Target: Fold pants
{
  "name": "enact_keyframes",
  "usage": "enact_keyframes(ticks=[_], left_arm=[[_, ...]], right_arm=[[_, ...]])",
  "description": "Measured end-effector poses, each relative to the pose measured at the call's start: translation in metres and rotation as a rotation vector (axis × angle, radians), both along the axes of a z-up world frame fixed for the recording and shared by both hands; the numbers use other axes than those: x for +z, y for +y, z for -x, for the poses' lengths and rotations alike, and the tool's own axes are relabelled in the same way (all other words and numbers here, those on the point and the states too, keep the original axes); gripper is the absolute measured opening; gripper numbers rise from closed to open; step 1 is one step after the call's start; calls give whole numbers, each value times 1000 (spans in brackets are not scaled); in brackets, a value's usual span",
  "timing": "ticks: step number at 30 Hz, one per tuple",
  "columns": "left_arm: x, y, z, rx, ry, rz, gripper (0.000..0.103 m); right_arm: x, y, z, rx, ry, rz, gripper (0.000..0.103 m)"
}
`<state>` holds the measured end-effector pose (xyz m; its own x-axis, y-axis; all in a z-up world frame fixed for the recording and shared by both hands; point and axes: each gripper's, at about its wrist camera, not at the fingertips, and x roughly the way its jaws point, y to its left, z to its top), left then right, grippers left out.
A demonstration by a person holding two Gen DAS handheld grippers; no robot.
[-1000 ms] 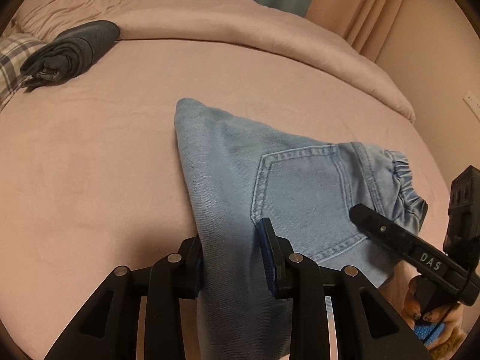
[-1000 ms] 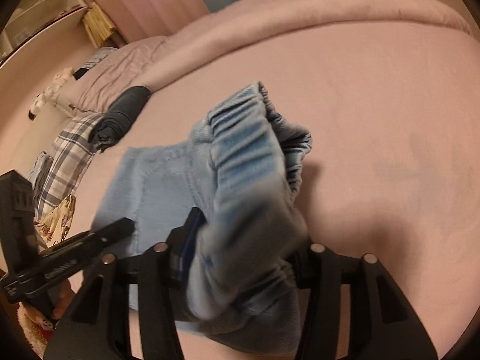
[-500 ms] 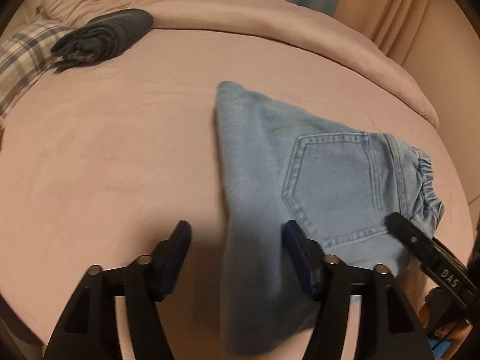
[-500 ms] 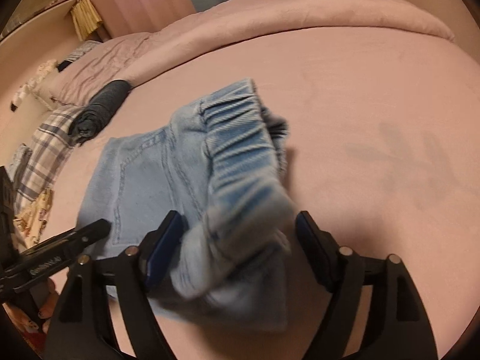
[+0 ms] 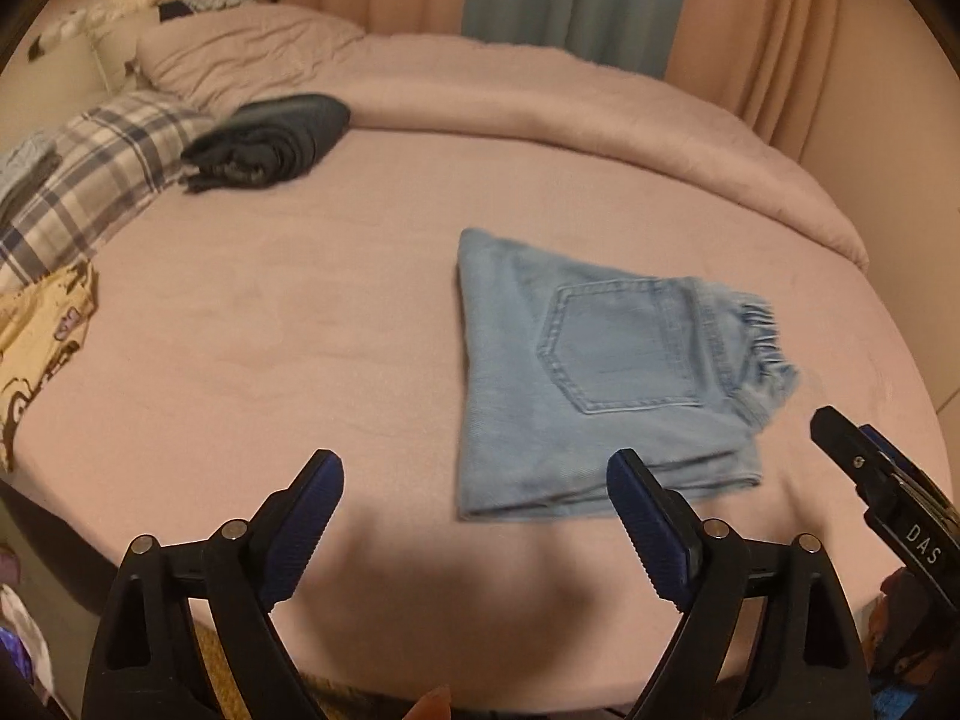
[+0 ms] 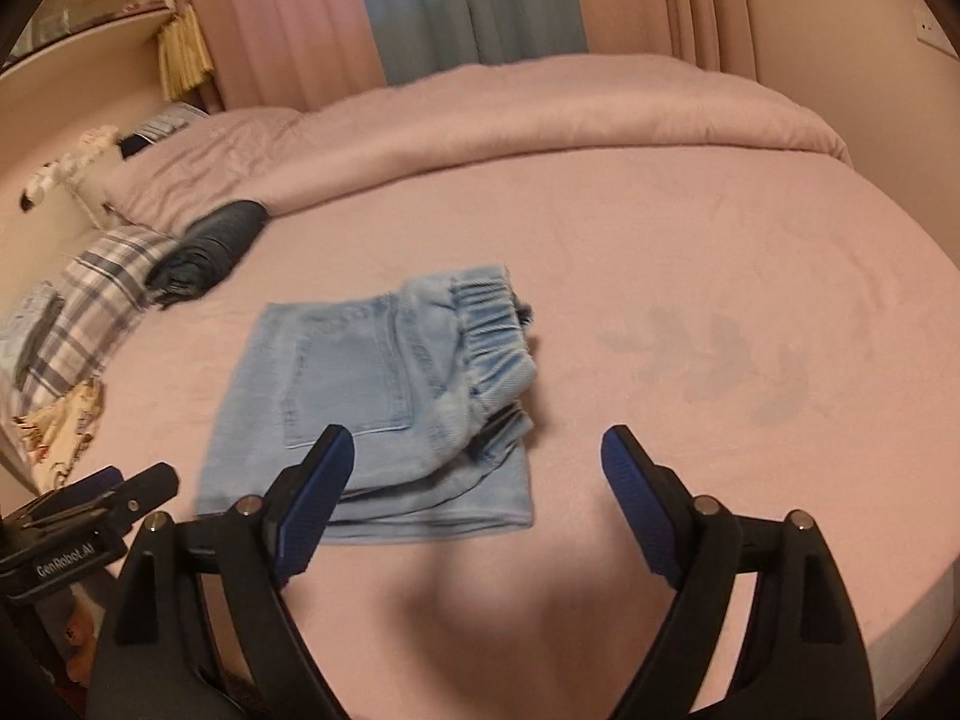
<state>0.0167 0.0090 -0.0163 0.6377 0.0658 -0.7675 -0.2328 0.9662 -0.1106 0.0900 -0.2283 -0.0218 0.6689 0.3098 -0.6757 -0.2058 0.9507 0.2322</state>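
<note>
Both grippers, left gripper (image 5: 474,501) and right gripper (image 6: 477,477), hung with jaws spread wide and empty at the frame bottom. Mid-frame, the folded pants (image 5: 600,378) lay flat on the bed (image 5: 300,330), their elastic waistband (image 6: 489,330) pointing right. Farther, upper left, sat a dark rolled garment (image 5: 270,141) beside a plaid pillow (image 5: 90,180).

Left gripper (image 5: 474,501), right gripper (image 6: 477,477) — both agape

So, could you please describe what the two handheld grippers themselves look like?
Both are alike. The left gripper and the right gripper each have two matte black angular fingers with triangular cut-outs, silver pivot pins and ribbed dark blue pads at the tips. White lettering marks their sides: "DAS" on the right gripper in the left wrist view, "GenRobot.AI" on the left gripper in the right wrist view. No cables or sleeves show.
</note>
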Motion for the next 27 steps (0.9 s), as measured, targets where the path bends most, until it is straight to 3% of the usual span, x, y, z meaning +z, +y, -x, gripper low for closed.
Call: enact_keyframes(ticks=[12,27], left_arm=[[15,-19,21,-40,-53,-19,96],[17,-32,30,-42,-62,-39,96]], right_arm=[[36,15,43,23,-119,24,91],[41,22,60,7,-139,55,92]])
